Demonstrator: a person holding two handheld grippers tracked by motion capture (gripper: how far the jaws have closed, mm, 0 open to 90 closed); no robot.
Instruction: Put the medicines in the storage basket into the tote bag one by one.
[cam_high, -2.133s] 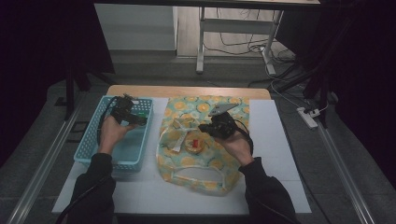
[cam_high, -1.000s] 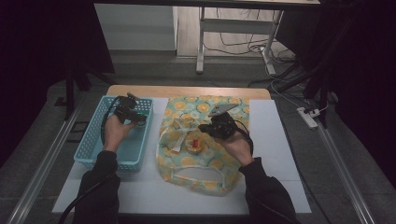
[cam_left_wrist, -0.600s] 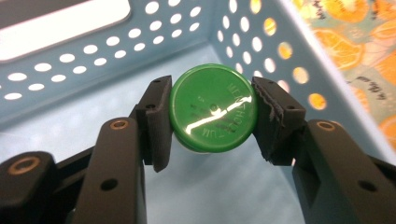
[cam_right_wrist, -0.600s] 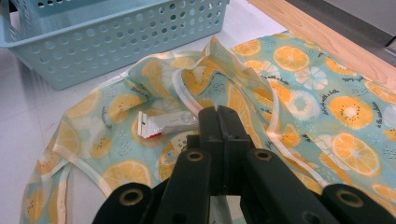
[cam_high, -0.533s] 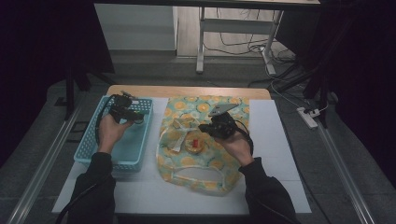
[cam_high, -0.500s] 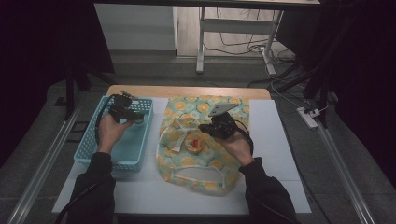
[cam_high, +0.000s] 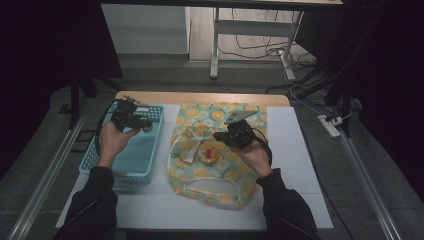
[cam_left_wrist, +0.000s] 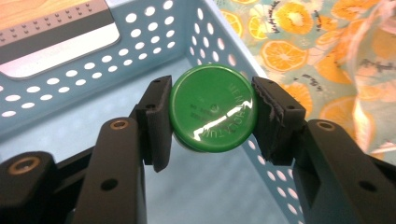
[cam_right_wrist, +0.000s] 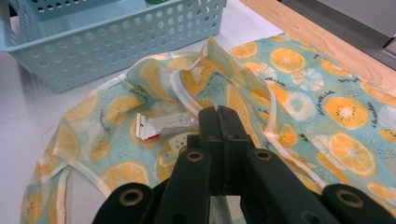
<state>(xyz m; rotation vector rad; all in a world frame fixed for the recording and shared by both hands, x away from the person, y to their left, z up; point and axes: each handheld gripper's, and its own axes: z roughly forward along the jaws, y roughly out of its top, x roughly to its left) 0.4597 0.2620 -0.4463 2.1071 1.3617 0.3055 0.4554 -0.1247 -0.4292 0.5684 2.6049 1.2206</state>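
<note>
The left gripper (cam_left_wrist: 212, 116) holds a round green lid (cam_left_wrist: 212, 114) between its jaws, a pad pressed against each side of the rim, the glossy top facing the camera. It hangs above the inside of the pale blue perforated basket (cam_left_wrist: 93, 65), near the basket's far end, and in the high view the left gripper (cam_high: 131, 116) sits over that same basket (cam_high: 127, 160) at the left of the counter (cam_high: 300, 165).

The right gripper (cam_right_wrist: 218, 116) has its jaws pressed flat together, and a strip of the cloth's pale edging runs down between them. It rests over the orange-patterned bag (cam_right_wrist: 327, 116), which is spread across the middle of the counter just beside the basket. A small white tube with a red end (cam_right_wrist: 163, 125) lies on the fabric just beyond the jaw tips. From above, the right gripper (cam_high: 235, 135) lies on the bag (cam_high: 210, 185).
</note>
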